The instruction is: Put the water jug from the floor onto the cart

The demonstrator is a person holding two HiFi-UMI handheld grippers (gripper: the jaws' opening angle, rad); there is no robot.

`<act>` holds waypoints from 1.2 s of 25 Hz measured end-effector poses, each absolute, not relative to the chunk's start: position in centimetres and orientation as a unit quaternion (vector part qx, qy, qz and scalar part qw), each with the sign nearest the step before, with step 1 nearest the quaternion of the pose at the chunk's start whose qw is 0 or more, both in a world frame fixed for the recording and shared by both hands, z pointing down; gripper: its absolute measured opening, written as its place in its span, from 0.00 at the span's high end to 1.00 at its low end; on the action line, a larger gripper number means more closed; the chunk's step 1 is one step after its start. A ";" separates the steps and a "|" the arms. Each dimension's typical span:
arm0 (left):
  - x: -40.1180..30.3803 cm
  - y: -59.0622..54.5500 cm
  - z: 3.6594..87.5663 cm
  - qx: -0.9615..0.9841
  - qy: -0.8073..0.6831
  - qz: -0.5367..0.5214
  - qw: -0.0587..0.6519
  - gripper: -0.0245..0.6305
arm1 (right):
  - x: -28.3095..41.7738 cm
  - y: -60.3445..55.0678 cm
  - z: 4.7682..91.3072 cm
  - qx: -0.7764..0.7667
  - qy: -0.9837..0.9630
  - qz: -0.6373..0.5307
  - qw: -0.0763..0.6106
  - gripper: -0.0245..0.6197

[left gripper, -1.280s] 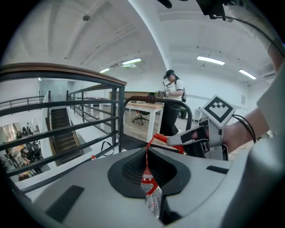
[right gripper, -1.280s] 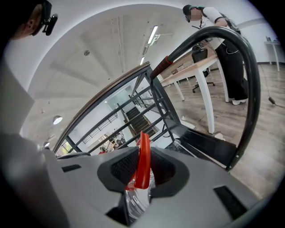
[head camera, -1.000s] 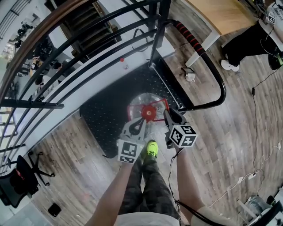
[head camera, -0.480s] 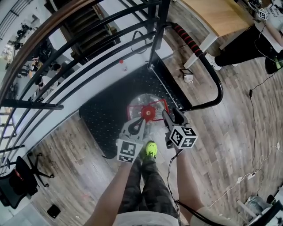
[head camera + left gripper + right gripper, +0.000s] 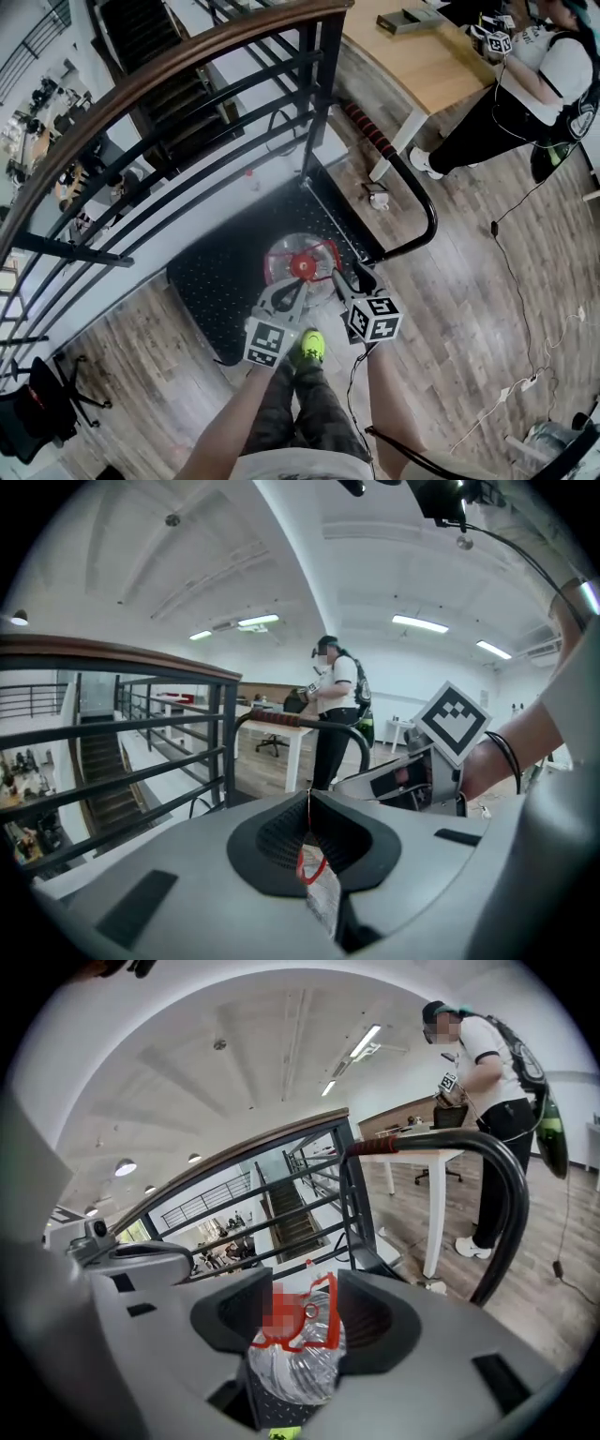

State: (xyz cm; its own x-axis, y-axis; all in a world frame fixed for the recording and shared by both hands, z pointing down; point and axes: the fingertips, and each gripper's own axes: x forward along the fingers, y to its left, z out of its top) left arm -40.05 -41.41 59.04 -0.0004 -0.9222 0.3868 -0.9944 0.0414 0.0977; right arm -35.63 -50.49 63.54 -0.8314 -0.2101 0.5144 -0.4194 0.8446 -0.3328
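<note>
— Where's the jug (image 5: 292,255) now?

— Over the cart (image 5: 216,281), on the black deck near the edge closest to the person holding it, neck up. I can't tell from here whether its base is down on the deck or just off it.

— Are both grippers on it?

— Both are on the red handle (image 5: 323,249) at the top, one from each side. The left gripper (image 5: 296,286) has its jaws pressed together on a thin red strip of the handle, with some crinkled clear film beside it. The right gripper (image 5: 339,278) is set wider. The handle fills its gap from pad to pad, so I'd judge it clamped too.

— Why two?

— I think a big jug would swing from a single pinch. A grip on each side keeps it level.

— And why that spot?

— The push bar (image 5: 427,202) is on the right and the railing (image 5: 187,122) is behind, so the near edge is the open way in. My worry is the thin strip slipping out of the left jaws. I'd want the jug sitting flat before either gripper lets go.
</note>
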 end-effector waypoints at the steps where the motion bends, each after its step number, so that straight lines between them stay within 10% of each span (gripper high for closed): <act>1: -39.7 -41.5 57.9 0.693 -0.693 0.100 0.174 0.95 | -35.8 -50.4 62.3 0.168 -0.933 0.223 0.228 0.63; 30: -35.0 -35.7 39.7 0.728 -0.668 0.032 0.151 0.95 | -34.2 -39.0 40.6 0.092 -0.969 0.166 0.156 0.85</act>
State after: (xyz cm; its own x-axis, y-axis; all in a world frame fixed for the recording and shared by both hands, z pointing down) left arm -34.99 -35.75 39.72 0.1050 -0.9629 0.2485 -0.9822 -0.0613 0.1776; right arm -34.18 -38.98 40.59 -0.9345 -0.1274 0.3324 -0.2309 0.9275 -0.2940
